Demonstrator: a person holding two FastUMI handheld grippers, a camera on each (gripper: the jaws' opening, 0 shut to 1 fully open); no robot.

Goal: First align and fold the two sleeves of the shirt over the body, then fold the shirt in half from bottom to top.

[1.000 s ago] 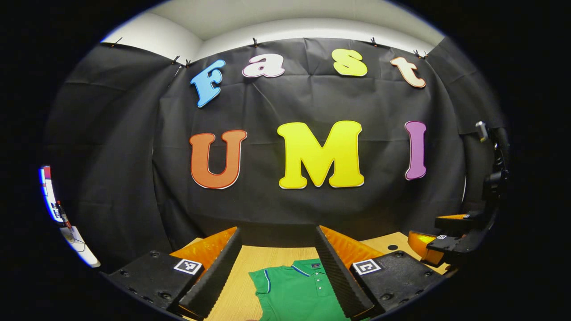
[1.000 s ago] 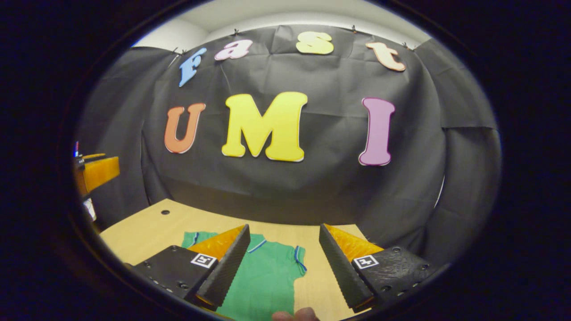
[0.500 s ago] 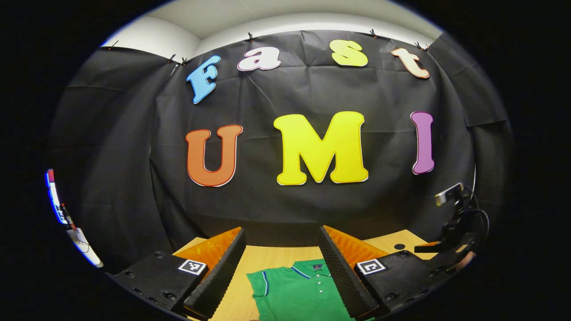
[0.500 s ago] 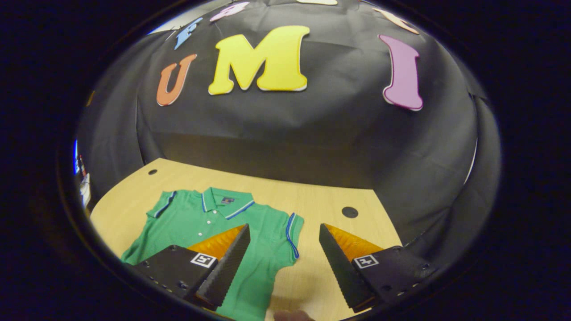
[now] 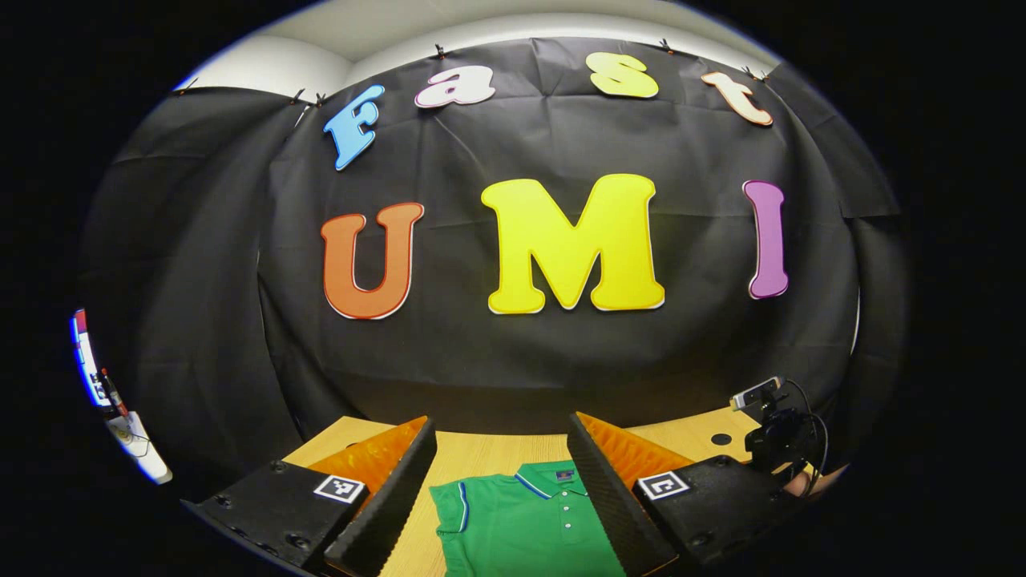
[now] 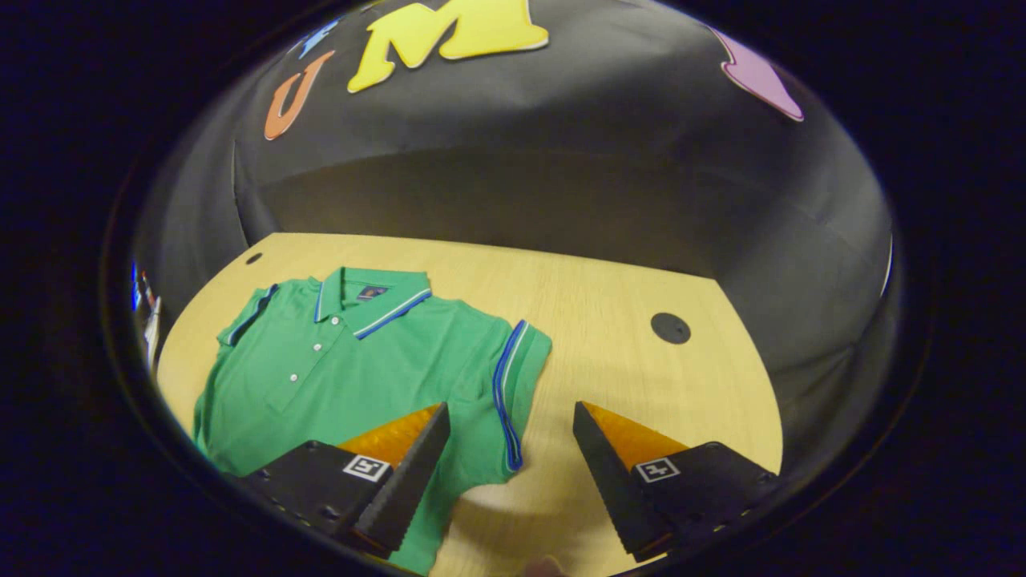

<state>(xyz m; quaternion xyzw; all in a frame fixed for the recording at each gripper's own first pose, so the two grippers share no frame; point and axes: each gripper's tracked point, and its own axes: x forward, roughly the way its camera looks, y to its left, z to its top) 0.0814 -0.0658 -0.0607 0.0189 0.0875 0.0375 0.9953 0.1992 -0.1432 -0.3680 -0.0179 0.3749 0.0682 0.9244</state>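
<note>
Tilted further down than a moment ago, the right gripper [image 6: 506, 461] now looks over most of the shirt [image 6: 353, 361], which lies flat and unfolded on the wooden table [image 6: 625, 280], collar toward the back wall. Its fingers stand wide apart with nothing between them, above the shirt's near sleeve [image 6: 513, 385]. The left gripper [image 5: 501, 489] also gapes wide and empty, level over the collar [image 5: 545, 481], while the right gripper [image 5: 773, 437] sits lower at the table's far side.
</note>
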